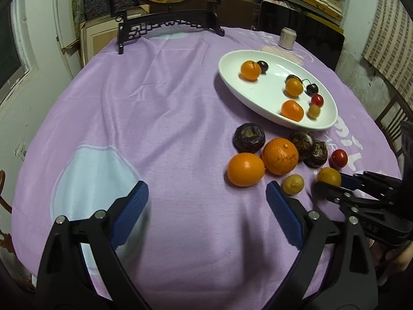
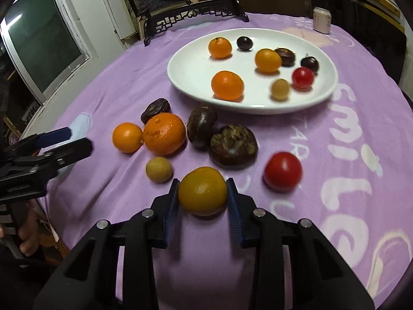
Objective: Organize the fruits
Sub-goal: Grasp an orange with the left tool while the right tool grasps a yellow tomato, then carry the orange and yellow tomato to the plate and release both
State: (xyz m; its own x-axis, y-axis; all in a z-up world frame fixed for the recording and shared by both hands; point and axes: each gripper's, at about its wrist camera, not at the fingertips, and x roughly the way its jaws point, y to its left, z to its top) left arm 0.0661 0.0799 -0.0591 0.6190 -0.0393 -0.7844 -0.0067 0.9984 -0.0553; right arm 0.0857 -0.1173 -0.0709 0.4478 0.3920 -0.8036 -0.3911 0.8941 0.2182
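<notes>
My right gripper (image 2: 202,193) is shut on a yellow-orange fruit (image 2: 203,190), also seen in the left wrist view (image 1: 328,176), low over the purple cloth. My left gripper (image 1: 206,193) is open and empty, left of the loose fruit. A white oval plate (image 2: 185,77) holds several small oranges, dark fruits, a red tomato (image 2: 303,77) and a tan fruit. On the cloth lie a big orange (image 2: 164,133), a smaller orange (image 2: 127,137), a tan fruit (image 2: 158,169), a red tomato (image 2: 283,171) and dark brown fruits (image 2: 233,146).
A black carved stand (image 1: 167,25) with a round picture stands at the table's far edge. A small pale can (image 1: 287,38) sits behind the plate. Shelves and a chair lie beyond the round table. The purple cloth (image 1: 155,103) covers the table.
</notes>
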